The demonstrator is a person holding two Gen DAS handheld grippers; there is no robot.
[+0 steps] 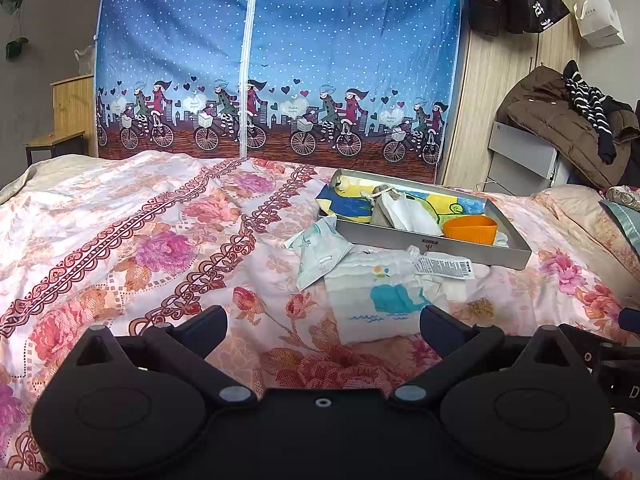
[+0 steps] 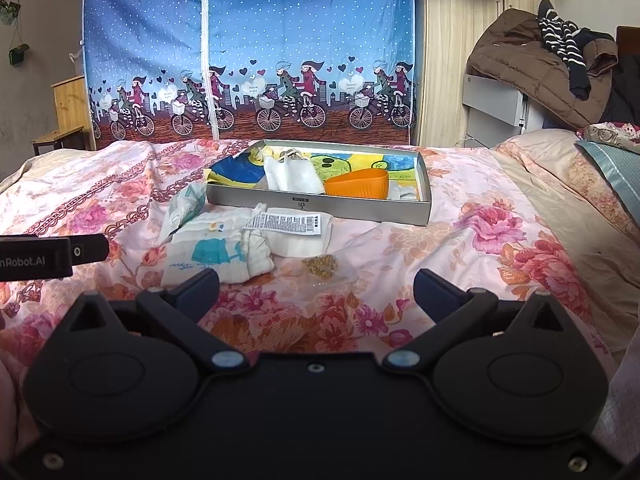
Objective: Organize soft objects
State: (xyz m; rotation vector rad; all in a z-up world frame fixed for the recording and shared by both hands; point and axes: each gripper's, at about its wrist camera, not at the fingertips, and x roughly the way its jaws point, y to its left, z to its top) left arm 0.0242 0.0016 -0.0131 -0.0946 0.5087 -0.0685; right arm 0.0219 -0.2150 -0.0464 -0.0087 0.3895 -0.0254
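We judge the job partly done: the grey tray (image 2: pixel 320 210) mid-bed holds a white pouch (image 2: pixel 294 178) and orange cup (image 2: pixel 356 184), while the whale cloth (image 2: pixel 208 254) and tagged cloth (image 2: pixel 298 236) lie before it. Left tool (image 1: pixel 324 322) and right tool (image 2: pixel 316 286) gape wide, empty.

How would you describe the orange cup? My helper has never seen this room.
Find the shallow grey tray on the floral bedspread. The orange cup lies on its side inside, near the front wall, right of a white cloth pouch. It is the only solid orange thing among pale fabrics.
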